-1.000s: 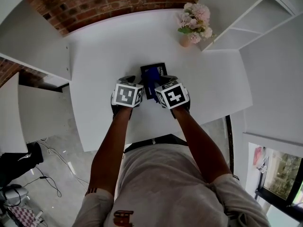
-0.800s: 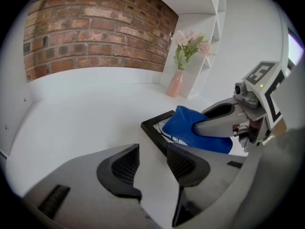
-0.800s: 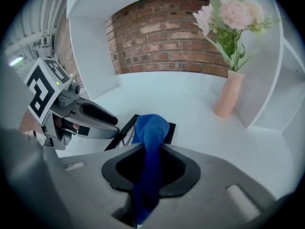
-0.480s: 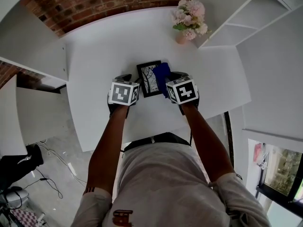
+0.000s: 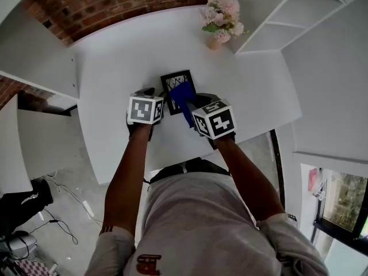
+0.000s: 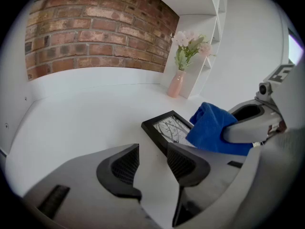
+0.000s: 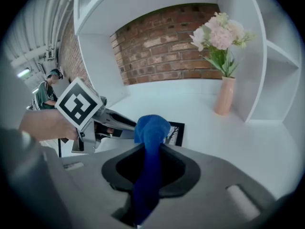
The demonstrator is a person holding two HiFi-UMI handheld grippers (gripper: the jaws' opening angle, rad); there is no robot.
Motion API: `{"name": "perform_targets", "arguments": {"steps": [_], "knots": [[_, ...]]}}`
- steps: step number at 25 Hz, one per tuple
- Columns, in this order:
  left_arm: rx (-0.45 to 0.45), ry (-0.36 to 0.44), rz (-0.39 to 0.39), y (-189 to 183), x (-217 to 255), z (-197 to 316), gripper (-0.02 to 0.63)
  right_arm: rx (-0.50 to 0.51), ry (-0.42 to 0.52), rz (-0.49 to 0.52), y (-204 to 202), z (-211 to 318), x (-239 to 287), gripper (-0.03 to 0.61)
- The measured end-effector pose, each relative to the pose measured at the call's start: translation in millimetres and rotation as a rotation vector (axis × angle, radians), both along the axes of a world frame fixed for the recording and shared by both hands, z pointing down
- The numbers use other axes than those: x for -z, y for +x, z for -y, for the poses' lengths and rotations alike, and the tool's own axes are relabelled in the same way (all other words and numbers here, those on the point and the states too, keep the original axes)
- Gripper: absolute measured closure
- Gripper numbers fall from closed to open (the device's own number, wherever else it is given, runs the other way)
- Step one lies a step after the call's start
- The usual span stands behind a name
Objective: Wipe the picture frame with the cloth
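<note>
The black picture frame (image 5: 175,79) lies flat on the white bench (image 5: 115,62). The right gripper (image 7: 150,154) has its fingers closed on a blue cloth (image 7: 151,128), whose bunched end lies on the frame's near right part. Just left of the frame, the left gripper (image 6: 151,155) has its fingers slightly apart, holding nothing. Beyond the frame stands a pink vase of flowers (image 5: 221,19).

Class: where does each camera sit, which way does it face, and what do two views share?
Head view: on the head, facing steeply down at the white table; both arms show.
Left gripper view: on the left gripper, past its open jaws toward the black picture frame.
Right gripper view: on the right gripper, jaws clamping the blue cloth.
Shared: frame, cloth.
</note>
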State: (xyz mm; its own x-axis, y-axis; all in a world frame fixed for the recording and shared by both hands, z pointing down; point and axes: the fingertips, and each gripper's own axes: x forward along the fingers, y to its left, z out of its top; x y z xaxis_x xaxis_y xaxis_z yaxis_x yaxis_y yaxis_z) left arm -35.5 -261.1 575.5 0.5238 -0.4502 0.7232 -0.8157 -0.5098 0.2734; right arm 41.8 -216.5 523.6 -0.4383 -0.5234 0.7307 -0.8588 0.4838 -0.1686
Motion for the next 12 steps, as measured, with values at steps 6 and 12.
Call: {"name": "perform_targets", "arguments": {"steps": [6, 12], "knots": [[0.0, -0.005, -0.002, 1, 0, -1, 0.436, 0.088, -0.043, -0.022, -32, -20, -19, 0.502], [0.0, -0.006, -0.001, 1, 0, -1, 0.436, 0.115, -0.071, -0.082, -36, -23, -37, 0.502]]}}
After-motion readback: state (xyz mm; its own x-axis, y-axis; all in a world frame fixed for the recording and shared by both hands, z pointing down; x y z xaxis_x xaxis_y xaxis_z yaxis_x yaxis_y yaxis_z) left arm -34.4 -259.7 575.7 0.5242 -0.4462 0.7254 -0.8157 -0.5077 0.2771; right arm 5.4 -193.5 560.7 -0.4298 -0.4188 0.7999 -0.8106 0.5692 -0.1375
